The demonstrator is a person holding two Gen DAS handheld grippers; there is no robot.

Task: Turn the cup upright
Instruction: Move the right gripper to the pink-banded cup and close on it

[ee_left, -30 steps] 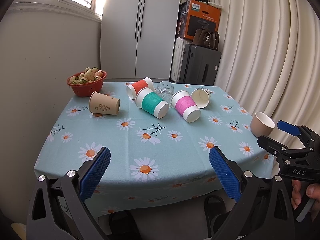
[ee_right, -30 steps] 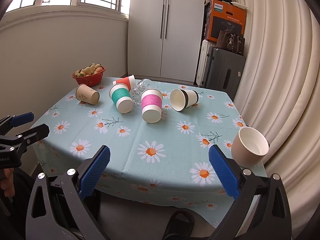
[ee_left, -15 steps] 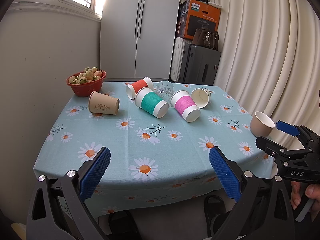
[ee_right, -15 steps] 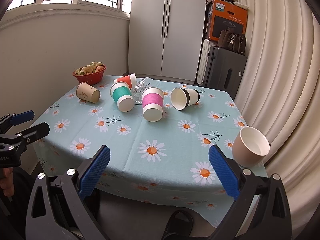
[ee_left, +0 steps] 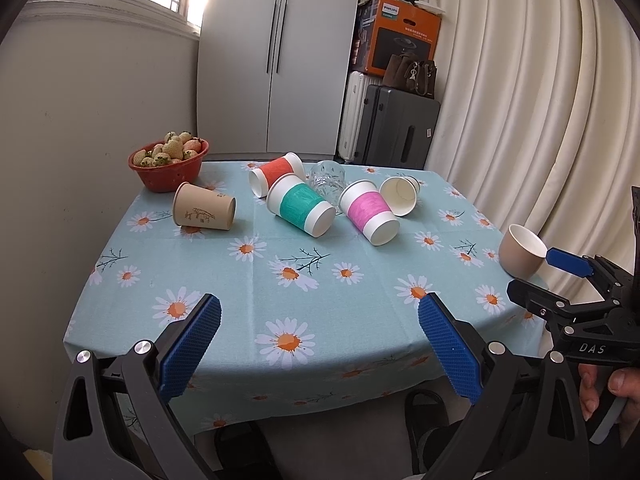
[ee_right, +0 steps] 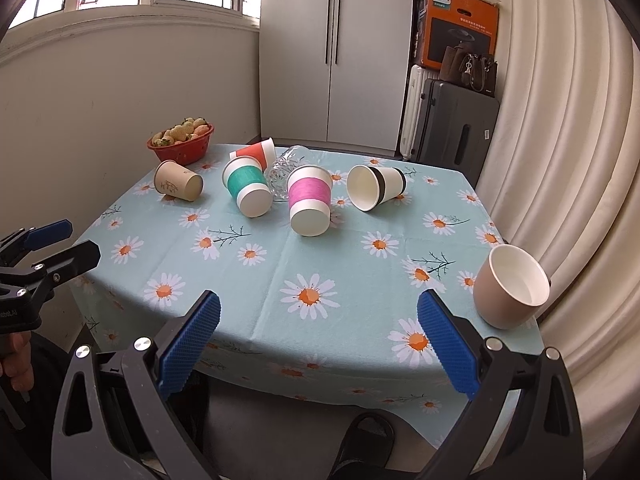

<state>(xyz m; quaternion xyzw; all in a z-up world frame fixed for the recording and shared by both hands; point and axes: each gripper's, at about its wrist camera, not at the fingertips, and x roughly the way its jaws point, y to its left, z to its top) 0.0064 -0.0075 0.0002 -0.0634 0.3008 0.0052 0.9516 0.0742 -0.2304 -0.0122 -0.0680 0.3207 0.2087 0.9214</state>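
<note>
Several cups lie on their sides on the daisy tablecloth (ee_left: 248,280): a brown paper cup (ee_left: 203,211) (ee_right: 179,180), an orange-sleeved cup (ee_left: 274,174) (ee_right: 254,151), a green-sleeved cup (ee_left: 301,205) (ee_right: 247,187), a clear glass (ee_left: 328,180) (ee_right: 285,174), a pink-sleeved cup (ee_left: 369,212) (ee_right: 309,200) and a white cup with a dark band (ee_left: 399,195) (ee_right: 375,187). A beige cup (ee_left: 520,250) (ee_right: 510,286) stands upright at the right edge. My left gripper (ee_left: 319,347) and right gripper (ee_right: 318,342) are open and empty, held off the table's near edge.
A red bowl of strawberries (ee_left: 169,164) (ee_right: 182,146) sits at the far left corner. A wall runs along the left, curtains (ee_right: 568,160) along the right. Suitcases (ee_left: 394,128) and a white cabinet (ee_left: 280,56) stand behind the table.
Both grippers have drifted slightly toward the table and stay open. The cups have not moved.
</note>
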